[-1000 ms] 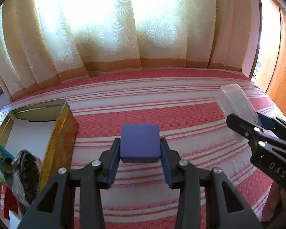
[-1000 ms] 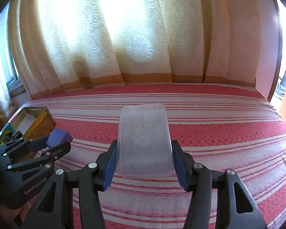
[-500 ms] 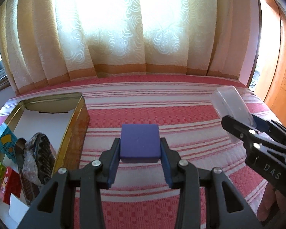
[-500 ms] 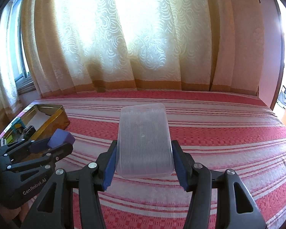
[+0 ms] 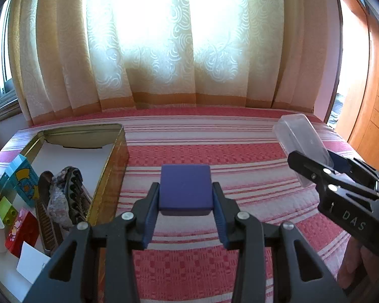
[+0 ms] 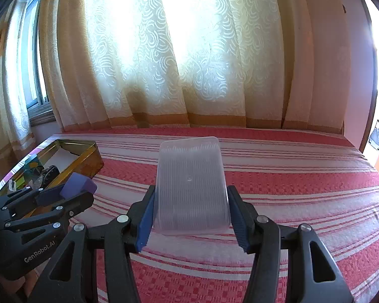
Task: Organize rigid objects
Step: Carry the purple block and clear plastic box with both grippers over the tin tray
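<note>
Sunlit cream curtains [image 5: 164, 50] hang behind a bed spread in red-and-white striped cloth [image 5: 202, 151]. Your left gripper [image 5: 185, 208] is closed on a purple rectangular block [image 5: 185, 186], clamped between both blue pads and held above the spread. Your right gripper [image 6: 189, 217] is closed on a clear ribbed plastic lid [image 6: 190, 186], tilted away from you and also off the cloth. An open gold metal tin [image 5: 113, 166] lies on the spread to your left, near the purple block. It holds a blue printed carton [image 5: 25, 179], a dark comb-like item [image 5: 70, 194] and a red toy brick [image 5: 21, 229].
</note>
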The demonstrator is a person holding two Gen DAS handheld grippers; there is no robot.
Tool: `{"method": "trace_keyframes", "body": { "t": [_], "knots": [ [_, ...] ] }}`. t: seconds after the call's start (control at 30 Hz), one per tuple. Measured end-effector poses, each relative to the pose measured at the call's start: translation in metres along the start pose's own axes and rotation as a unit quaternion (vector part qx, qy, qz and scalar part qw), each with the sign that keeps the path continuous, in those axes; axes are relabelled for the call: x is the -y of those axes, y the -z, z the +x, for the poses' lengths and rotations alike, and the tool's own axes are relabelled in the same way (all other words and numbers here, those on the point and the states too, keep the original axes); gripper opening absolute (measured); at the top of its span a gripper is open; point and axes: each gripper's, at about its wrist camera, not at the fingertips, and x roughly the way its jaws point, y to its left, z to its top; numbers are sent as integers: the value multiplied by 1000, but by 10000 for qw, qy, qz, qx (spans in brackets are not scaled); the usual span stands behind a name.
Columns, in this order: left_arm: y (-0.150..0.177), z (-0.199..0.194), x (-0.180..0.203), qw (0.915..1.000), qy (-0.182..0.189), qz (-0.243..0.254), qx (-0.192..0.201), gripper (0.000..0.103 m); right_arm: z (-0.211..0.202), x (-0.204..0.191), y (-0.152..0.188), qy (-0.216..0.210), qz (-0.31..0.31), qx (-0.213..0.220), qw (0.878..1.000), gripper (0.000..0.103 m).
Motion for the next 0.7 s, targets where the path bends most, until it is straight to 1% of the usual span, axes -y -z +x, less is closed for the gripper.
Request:
{"method": "trace_keyframes", "body": {
  "t": [0.23,0.5,0.7],
  "knots": [
    [3,-11,-4,9999,-13,-14,153,39,-7,-6,3,-59,-125,99,9999,56],
    [6,-25,-6,9993,-43,28,371,39,-22,-13,5,31,-225,403,9989,56],
    [8,-39,-4,9978,-71,139,652,39,-31,-18,7,132,-310,635,9974,56]
  ]
}}
